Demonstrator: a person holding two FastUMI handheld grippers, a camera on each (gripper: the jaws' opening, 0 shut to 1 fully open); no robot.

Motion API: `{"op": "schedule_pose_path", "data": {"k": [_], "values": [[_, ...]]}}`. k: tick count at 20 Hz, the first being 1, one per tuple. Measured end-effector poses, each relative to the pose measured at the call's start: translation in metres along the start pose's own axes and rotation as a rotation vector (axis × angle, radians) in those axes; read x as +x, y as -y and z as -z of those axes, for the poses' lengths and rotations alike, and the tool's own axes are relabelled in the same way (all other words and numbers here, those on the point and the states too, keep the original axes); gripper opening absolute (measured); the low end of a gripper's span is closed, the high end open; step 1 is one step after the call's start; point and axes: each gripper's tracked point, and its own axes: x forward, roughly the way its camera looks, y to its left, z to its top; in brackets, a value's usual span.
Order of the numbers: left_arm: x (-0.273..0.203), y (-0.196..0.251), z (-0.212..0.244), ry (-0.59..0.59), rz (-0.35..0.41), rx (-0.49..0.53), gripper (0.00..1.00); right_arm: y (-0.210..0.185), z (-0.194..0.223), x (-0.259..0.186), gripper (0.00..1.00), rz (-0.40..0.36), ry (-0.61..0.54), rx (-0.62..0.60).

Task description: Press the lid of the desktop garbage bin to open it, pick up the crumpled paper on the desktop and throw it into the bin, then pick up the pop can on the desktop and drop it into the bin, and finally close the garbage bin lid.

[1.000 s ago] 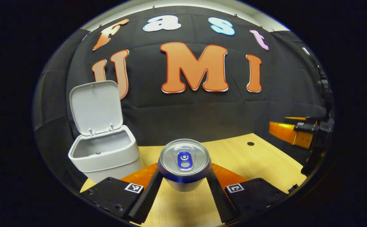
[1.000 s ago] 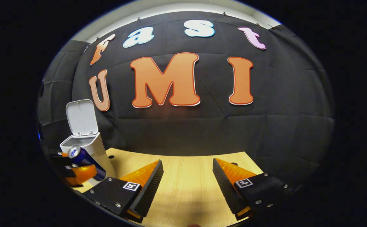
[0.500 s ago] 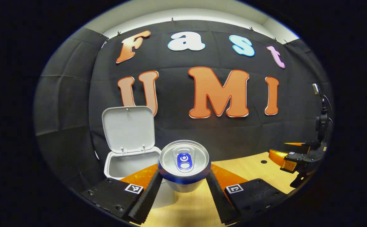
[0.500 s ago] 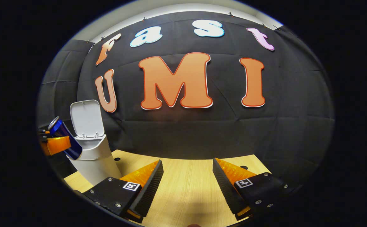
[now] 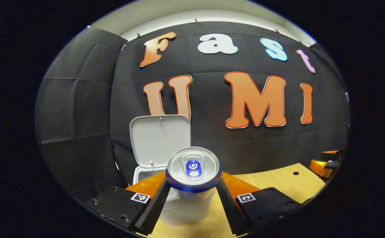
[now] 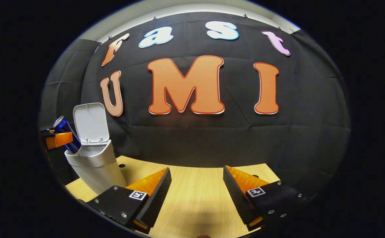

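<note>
The left tool [image 5: 192, 195] is clamped on the pop can [image 5: 193, 168], holding it tilted over the open bin [image 6: 95, 163] at the counter's [image 6: 195, 195] far left. The right tool [image 6: 195, 195] hangs released, jaws apart, above bare counter.

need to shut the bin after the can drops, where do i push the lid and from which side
Press the upper edge of the raised lid from behind, toward the front. It stands upright, hinged at the bin's back rim. The free right hand-held gripper could probably do it.
</note>
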Motion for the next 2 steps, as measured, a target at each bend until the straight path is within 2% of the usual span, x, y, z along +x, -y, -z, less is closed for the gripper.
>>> {"op": "schedule_pose_path", "data": {"k": [2], "values": [[0.0087, -0.007, -0.0001, 0.002, -0.011, 0.009, 0.8, 0.0043, 0.0001, -0.0019, 0.94, 0.012, -0.001, -0.004]]}}
